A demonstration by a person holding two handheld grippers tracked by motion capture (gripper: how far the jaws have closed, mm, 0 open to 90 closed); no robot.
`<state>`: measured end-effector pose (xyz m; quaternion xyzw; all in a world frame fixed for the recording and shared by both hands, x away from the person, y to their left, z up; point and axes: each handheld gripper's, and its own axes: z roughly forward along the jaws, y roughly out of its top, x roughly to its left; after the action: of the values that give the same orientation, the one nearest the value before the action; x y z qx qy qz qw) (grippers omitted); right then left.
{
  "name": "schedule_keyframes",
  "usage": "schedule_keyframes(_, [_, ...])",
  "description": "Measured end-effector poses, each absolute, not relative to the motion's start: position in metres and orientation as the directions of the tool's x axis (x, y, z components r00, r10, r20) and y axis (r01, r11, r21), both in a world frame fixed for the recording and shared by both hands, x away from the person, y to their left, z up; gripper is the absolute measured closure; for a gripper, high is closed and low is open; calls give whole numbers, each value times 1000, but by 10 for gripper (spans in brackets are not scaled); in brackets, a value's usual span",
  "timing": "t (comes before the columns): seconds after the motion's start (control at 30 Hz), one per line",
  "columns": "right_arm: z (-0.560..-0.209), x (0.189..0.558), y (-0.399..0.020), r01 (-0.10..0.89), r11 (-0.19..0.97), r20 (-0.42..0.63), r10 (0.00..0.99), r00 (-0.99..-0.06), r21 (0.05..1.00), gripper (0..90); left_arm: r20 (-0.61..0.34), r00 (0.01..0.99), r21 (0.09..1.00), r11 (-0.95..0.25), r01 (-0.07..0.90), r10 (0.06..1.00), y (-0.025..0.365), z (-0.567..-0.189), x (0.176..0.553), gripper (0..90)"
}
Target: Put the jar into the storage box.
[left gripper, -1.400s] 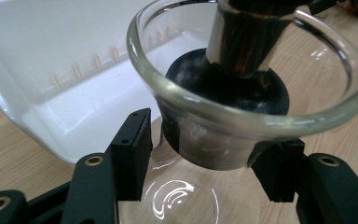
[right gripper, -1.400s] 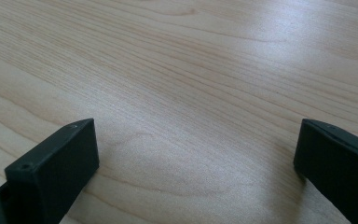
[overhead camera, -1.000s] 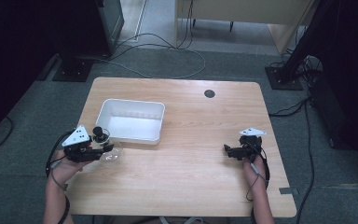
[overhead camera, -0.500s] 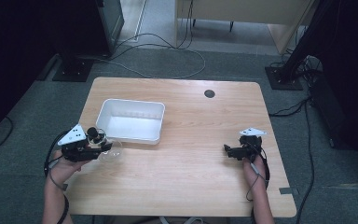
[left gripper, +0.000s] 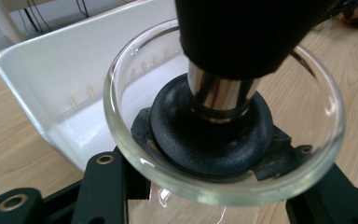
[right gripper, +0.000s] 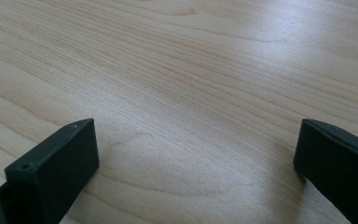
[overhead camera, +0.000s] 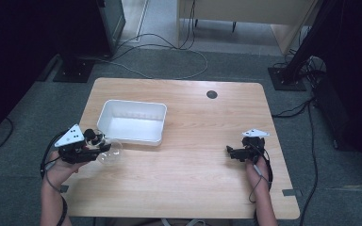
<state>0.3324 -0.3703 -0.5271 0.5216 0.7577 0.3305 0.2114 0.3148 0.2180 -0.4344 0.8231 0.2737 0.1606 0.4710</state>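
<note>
While your left tongs (overhead camera: 94,147) clamp the clear round glass bowl (left gripper: 223,140) beside the white rectangular plastic bin (overhead camera: 132,121), lift it level; right tongs (right gripper: 196,172) gape wide.

The tabletop (overhead camera: 198,141) is light wood with rounded corners. A small dark round hole (overhead camera: 211,94) sits near its far edge, a little right of the middle. The floor (overhead camera: 33,113) around it is grey carpet. Black cables (overhead camera: 169,52) lie in loops on the floor past the far edge. More cables (overhead camera: 306,80) bunch by the far right corner.
</note>
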Motion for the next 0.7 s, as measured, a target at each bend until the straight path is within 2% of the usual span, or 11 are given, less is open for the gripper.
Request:
schedule_keyframes(0.47, [-527,332,-370,651,237,25,930,-366,721,0,23,782,881,-381,279,623,222,-408,304,497])
schedule_keyframes(0.7, [-527,332,-370,651,237,25,930,-367,721,0,47,764,909,-344,234,644,221,-391,297,498])
